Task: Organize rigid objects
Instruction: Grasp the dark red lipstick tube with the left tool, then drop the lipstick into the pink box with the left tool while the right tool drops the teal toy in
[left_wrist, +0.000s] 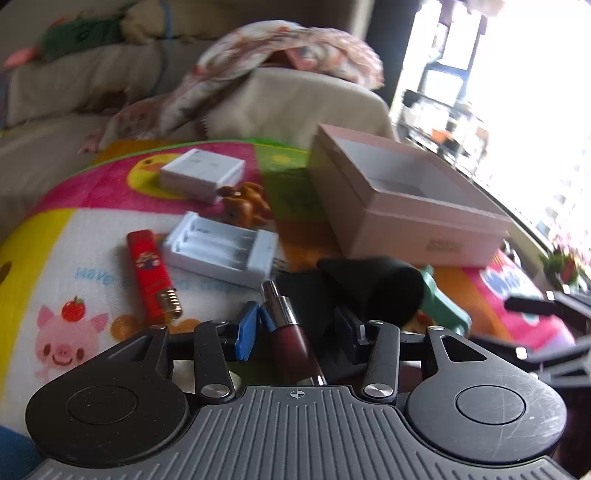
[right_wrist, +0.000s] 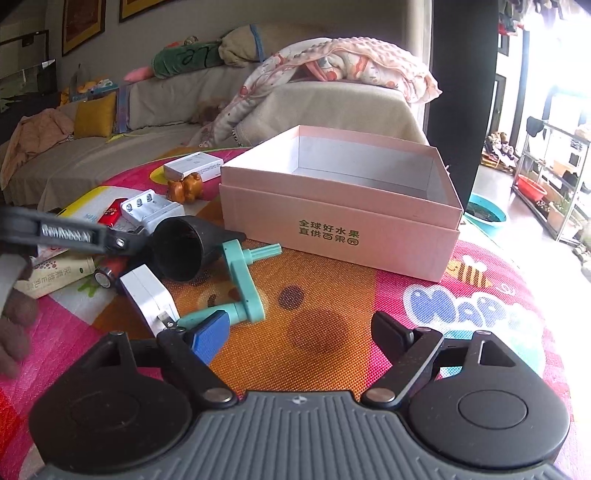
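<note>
An open pink box (right_wrist: 343, 218) stands on the colourful mat; it also shows in the left wrist view (left_wrist: 399, 206). My left gripper (left_wrist: 299, 328) is open, its jaws on either side of a dark red tube with a silver cap (left_wrist: 291, 332) that lies on the mat beside a black funnel (left_wrist: 373, 284). My right gripper (right_wrist: 303, 332) is open and empty, low over the orange part of the mat, with a teal plastic crank (right_wrist: 243, 284) just ahead on its left. The funnel (right_wrist: 184, 247) also shows in the right wrist view.
A red lighter (left_wrist: 151, 273), a white battery charger (left_wrist: 221, 247), a brown wooden toy (left_wrist: 243, 203) and a white box (left_wrist: 201, 173) lie on the mat. A white plug adapter (right_wrist: 147, 295) lies near the crank. A sofa with blankets (right_wrist: 295, 99) stands behind.
</note>
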